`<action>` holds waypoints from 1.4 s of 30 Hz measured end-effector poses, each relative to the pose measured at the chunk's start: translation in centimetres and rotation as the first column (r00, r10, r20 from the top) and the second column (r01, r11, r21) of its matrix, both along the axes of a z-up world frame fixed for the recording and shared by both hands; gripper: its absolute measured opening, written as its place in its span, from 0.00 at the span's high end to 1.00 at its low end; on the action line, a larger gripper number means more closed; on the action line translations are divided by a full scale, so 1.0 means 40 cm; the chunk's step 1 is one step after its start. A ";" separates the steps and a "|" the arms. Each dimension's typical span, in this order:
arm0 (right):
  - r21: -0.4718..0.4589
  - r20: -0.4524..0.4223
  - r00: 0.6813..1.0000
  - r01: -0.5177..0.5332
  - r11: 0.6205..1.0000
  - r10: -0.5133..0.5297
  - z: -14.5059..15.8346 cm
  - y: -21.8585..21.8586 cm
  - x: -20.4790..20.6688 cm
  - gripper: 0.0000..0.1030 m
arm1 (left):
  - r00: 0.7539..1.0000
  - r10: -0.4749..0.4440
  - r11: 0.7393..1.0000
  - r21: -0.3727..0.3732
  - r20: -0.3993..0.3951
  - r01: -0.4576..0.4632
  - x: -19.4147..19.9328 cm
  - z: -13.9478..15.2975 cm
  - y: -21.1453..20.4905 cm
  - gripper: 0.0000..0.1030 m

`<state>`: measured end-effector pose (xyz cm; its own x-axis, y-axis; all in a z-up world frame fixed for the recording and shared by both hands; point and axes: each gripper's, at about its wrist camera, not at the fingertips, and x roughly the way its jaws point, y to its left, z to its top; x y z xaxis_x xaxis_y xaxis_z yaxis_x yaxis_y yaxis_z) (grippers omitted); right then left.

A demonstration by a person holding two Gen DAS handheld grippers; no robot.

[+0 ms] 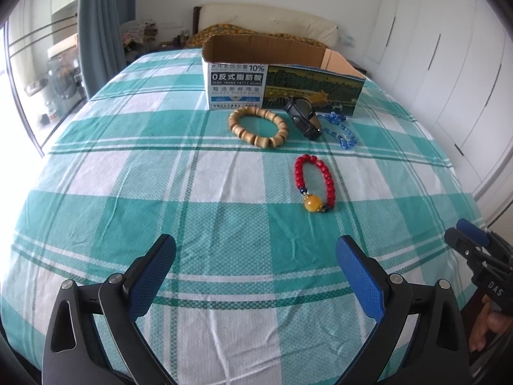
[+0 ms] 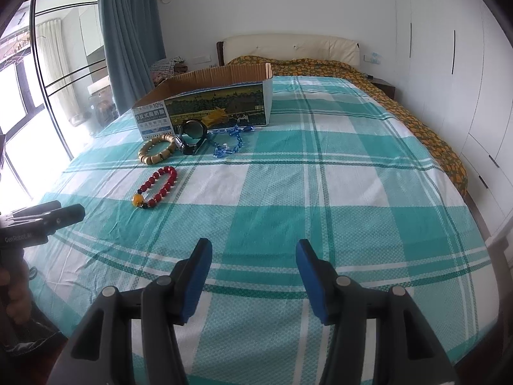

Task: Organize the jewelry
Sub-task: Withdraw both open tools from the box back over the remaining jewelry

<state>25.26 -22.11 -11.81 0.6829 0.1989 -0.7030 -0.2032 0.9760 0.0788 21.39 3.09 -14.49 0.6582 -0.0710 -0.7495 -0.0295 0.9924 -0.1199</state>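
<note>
nothing was boxed yet: my left claw (image 1: 256, 276) stood spread wide and empty, my right claw (image 2: 254, 277) half spread and empty. the red bracelet (image 1: 315, 182) lay ahead of the left claw, slightly right, long axis running away toward the open cardboard box (image 1: 275, 86), amber bead nearest me

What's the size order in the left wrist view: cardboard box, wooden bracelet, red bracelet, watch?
Largest to smallest as they look:
1. cardboard box, by far
2. wooden bracelet and red bracelet: about alike; the red one lies nearer the camera, so unsure
3. watch, though it stands on edge, partly foreshortened
</note>
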 end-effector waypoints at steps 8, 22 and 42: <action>0.004 -0.012 1.000 -0.016 1.000 0.016 -0.016 0.013 -0.012 0.46 | 1.000 0.003 1.000 -0.001 -0.011 -0.003 0.005 -0.006 -0.004 0.03; 0.008 -0.032 0.999 -0.022 1.000 0.023 -0.030 0.017 -0.003 0.46 | 0.999 0.004 1.000 -0.010 -0.036 -0.005 0.021 -0.022 -0.002 0.03; 0.026 0.018 1.000 -0.015 1.000 0.015 0.029 0.007 0.133 0.46 | 1.000 0.014 0.999 -0.048 -0.024 -0.015 0.116 0.007 -0.031 0.03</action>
<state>30.59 -21.81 -10.66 0.6922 0.2275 -0.6849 -0.2195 0.9704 0.1005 26.04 1.86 -14.21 0.6418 -0.0979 -0.7606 -0.0476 0.9848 -0.1670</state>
